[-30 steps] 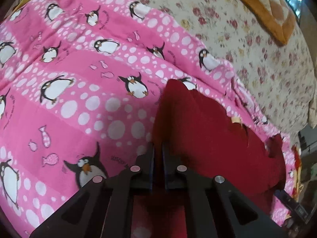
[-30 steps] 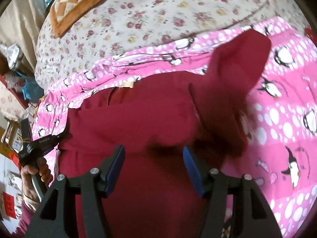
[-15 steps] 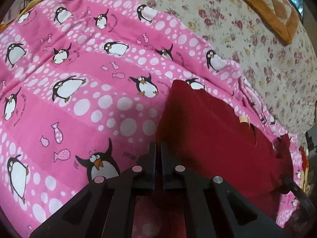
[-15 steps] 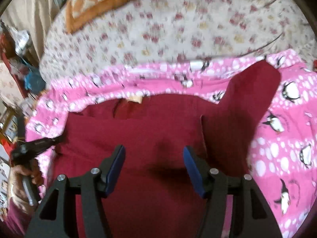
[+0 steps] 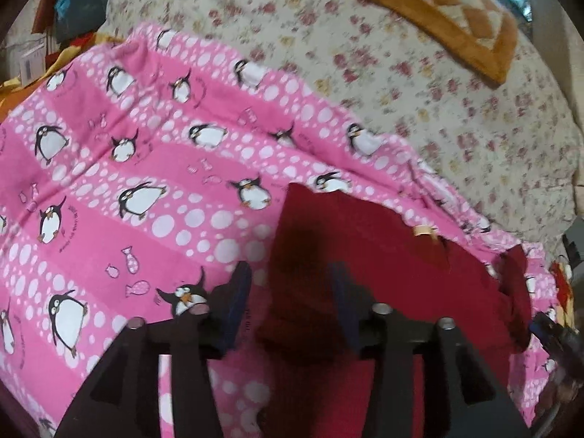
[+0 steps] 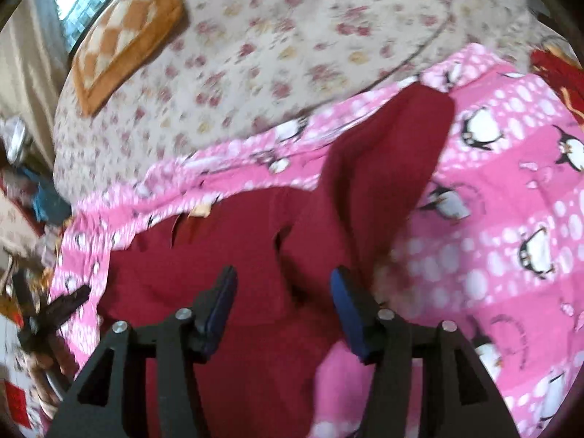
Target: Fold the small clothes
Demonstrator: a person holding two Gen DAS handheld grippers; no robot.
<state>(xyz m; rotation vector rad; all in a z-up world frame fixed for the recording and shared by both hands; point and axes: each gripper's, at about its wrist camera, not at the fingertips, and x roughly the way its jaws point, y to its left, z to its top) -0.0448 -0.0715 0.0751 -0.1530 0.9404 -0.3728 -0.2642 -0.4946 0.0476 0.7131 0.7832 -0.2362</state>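
Left gripper [image 5: 288,303] fingers now released; red garment [image 5: 365,255] sleeve dropped onto penguin blanket [image 5: 146,168]. Right gripper [image 6: 281,303] fingers spread, empty. Sleeve fold judged placed.

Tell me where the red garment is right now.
The red garment lies on the pink penguin blanket, under both open grippers, with the flowered bedspread beyond it.
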